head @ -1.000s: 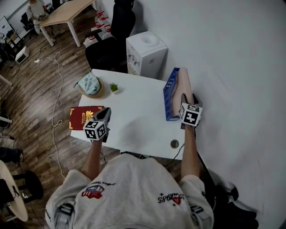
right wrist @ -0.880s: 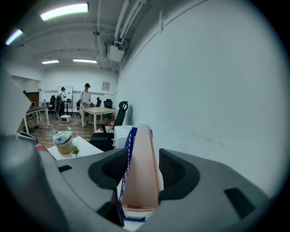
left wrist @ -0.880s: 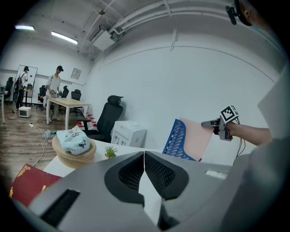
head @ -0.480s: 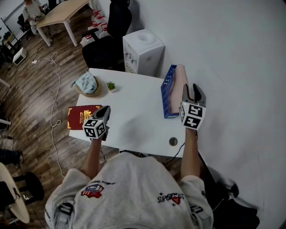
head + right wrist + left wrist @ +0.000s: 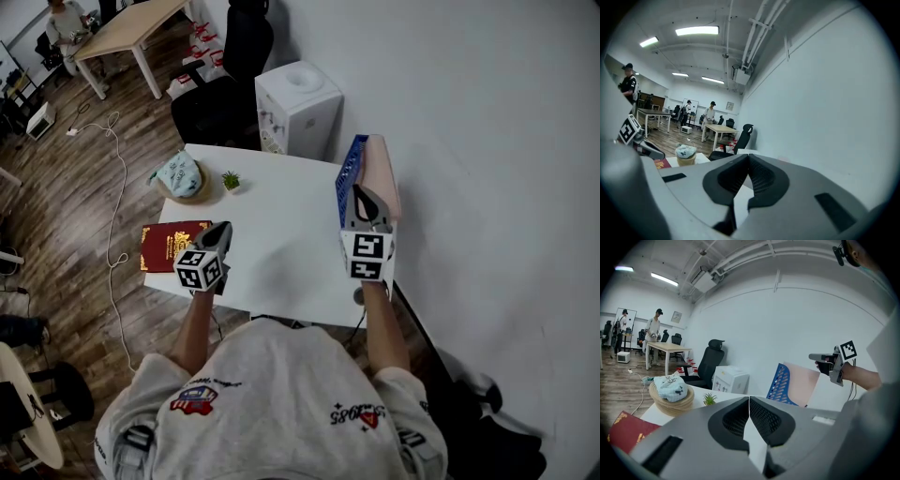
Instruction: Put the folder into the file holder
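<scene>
Folder (image 5: 380, 173), pale pink, stands on its edge in the blue file holder (image 5: 349, 183), leaning on the holder's perforated side. The holder is at the 3 o'clock edge of the white table (image 5: 281, 234), close to the wall.

The right gripper (image 5: 365, 197) hangs in the air over the near end of the holder, at 6 o'clock from the folder. Its jaws are pressed together with nothing between them, and in the left gripper view it is apart from the folder's upper corner.

The left gripper (image 5: 225, 229) is over the table at about 8 o'clock. Its jaws are also pressed together and empty.

A red book (image 5: 172, 244) lies at the 9 o'clock edge, just beside this gripper. At 11 o'clock there is a basket with a light blue plush (image 5: 180, 174), and a small plant (image 5: 231, 180) is near it. Past the 12 o'clock edge stand a white water dispenser (image 5: 300, 108) and a black chair (image 5: 230, 84).
</scene>
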